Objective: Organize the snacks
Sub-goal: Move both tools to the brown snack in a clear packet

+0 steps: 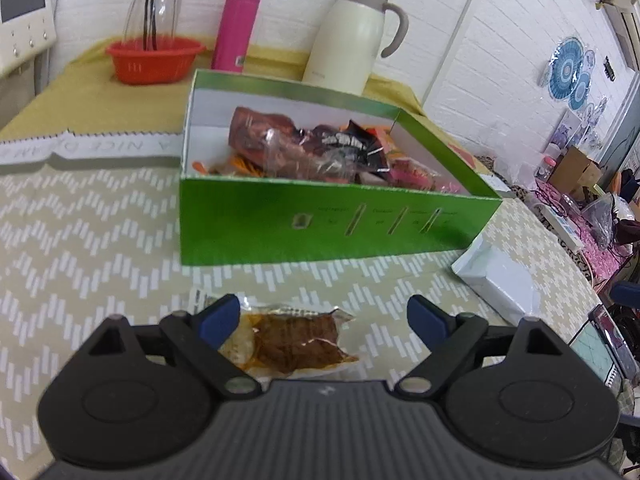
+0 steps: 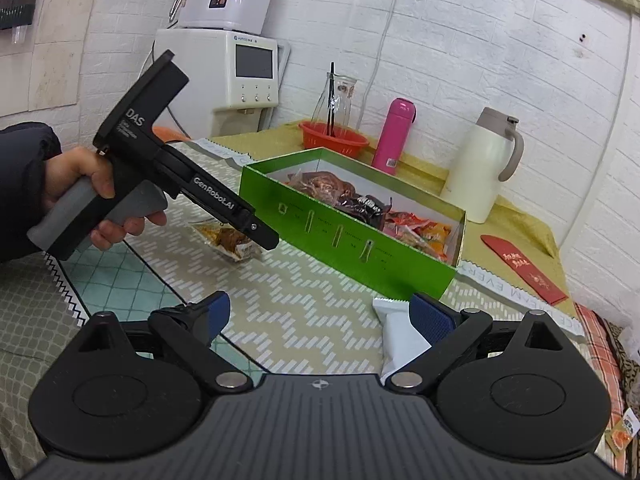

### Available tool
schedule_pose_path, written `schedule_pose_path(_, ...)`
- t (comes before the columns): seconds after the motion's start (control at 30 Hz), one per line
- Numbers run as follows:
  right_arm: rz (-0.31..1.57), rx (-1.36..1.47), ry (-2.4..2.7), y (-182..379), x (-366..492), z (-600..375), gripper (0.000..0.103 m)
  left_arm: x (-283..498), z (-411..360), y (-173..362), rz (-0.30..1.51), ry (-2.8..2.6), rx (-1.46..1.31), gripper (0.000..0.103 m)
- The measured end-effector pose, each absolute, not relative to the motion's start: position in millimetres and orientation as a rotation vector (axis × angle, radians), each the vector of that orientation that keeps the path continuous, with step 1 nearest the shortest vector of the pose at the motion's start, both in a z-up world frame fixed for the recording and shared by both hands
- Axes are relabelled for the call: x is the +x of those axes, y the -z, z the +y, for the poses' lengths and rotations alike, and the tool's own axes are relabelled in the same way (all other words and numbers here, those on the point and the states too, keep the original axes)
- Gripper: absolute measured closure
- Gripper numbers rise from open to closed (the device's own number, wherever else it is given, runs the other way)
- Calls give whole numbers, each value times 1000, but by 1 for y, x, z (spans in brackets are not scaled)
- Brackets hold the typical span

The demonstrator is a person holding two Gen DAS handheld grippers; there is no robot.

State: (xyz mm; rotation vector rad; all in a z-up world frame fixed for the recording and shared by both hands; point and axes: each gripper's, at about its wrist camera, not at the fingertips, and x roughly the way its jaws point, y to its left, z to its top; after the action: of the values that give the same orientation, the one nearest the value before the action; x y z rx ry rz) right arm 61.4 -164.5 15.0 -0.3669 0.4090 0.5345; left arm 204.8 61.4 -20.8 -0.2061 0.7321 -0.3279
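Observation:
A green box (image 1: 320,224) (image 2: 352,248) with a white inside holds several snack packets (image 1: 312,148) (image 2: 360,204). A clear packet with a brown snack (image 1: 296,340) (image 2: 228,240) lies on the tablecloth in front of the box. My left gripper (image 1: 324,316) is open, its fingers either side of that packet, just above it; it also shows from outside in the right wrist view (image 2: 264,236). My right gripper (image 2: 320,312) is open and empty, with a white packet (image 2: 396,332) (image 1: 496,276) lying by its right finger.
At the back stand a red basket (image 1: 156,60) with a glass carafe (image 1: 154,0), a pink bottle (image 1: 238,24) and a cream thermos jug (image 1: 352,36). A red envelope (image 2: 524,268) lies right of the box. A water dispenser (image 2: 240,60) stands at the back left.

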Motion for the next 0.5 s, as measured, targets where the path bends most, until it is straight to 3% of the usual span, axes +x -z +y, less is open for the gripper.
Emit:
schedule_pose_path(0.3,478,-312,-564,7,73,-158,0,165,37,22,787,535,-183,14)
schedule_pose_path(0.5,535,-270,-596,21,81,-148,0,145,39,7,699,493,-122,14)
